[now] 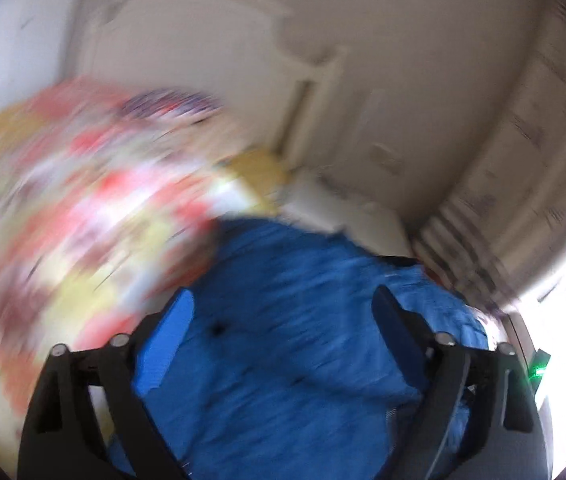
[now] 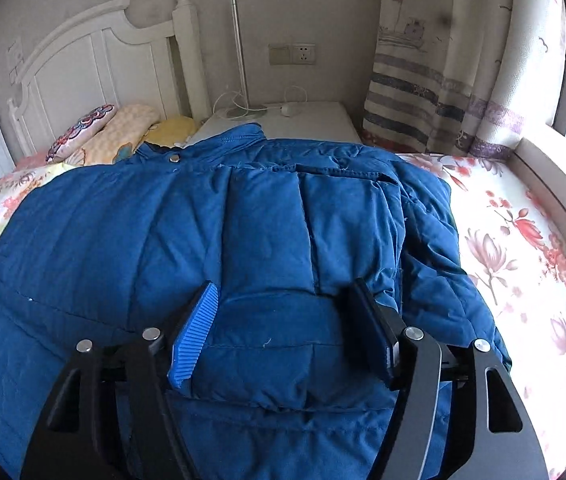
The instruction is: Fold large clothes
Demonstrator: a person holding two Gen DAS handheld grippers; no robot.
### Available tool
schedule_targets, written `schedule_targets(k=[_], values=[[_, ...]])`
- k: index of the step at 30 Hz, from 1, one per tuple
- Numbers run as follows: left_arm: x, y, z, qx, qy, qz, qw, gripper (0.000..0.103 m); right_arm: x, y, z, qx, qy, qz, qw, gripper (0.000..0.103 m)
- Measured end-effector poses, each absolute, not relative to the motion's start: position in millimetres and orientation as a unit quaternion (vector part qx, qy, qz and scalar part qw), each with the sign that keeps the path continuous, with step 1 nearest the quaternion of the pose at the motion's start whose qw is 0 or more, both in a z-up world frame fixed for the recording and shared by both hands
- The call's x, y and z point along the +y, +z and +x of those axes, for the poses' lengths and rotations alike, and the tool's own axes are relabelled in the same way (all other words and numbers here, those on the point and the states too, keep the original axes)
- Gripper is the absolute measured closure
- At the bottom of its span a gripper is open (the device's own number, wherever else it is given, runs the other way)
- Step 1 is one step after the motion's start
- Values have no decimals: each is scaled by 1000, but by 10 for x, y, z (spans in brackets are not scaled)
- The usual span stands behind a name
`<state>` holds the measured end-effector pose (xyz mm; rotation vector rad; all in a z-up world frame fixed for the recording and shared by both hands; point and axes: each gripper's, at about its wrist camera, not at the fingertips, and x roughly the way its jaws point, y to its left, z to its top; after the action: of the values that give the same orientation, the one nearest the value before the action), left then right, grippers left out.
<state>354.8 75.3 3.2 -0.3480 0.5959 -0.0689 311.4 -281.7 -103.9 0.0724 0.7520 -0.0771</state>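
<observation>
A large blue puffer jacket (image 2: 203,232) lies spread on a bed with a floral sheet (image 2: 523,248), collar toward the headboard. A sleeve (image 2: 307,280) is folded over its middle. My right gripper (image 2: 283,300) is open just above the folded sleeve's cuff, jaws wide on either side of it, holding nothing. In the left wrist view, heavily blurred by motion, my left gripper (image 1: 283,308) is open above the blue jacket (image 1: 283,360), with nothing between the jaws.
Pillows (image 2: 115,132) lie by the white headboard (image 2: 83,64). A white bedside table (image 2: 291,120) with a lamp stands behind the jacket. A striped curtain (image 2: 443,80) and a window ledge (image 2: 563,184) are at the right. Floral bedding (image 1: 63,220) fills the left wrist view's left.
</observation>
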Motion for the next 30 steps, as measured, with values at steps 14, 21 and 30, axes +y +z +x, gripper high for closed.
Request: schedule_targets(k=[14, 21, 30], values=[[-220, -782, 4607, 425, 7, -5, 905, 6, -2804, -971, 3116, 363, -23, 59, 930, 37], [-885, -562, 4920, 402, -45, 31, 914, 5, -2821, -965, 3116, 362, -18, 65, 930, 35], [-1084, -797, 5145, 418, -68, 55, 904, 3, -2858, -970, 3112, 360, -9, 76, 930, 34]])
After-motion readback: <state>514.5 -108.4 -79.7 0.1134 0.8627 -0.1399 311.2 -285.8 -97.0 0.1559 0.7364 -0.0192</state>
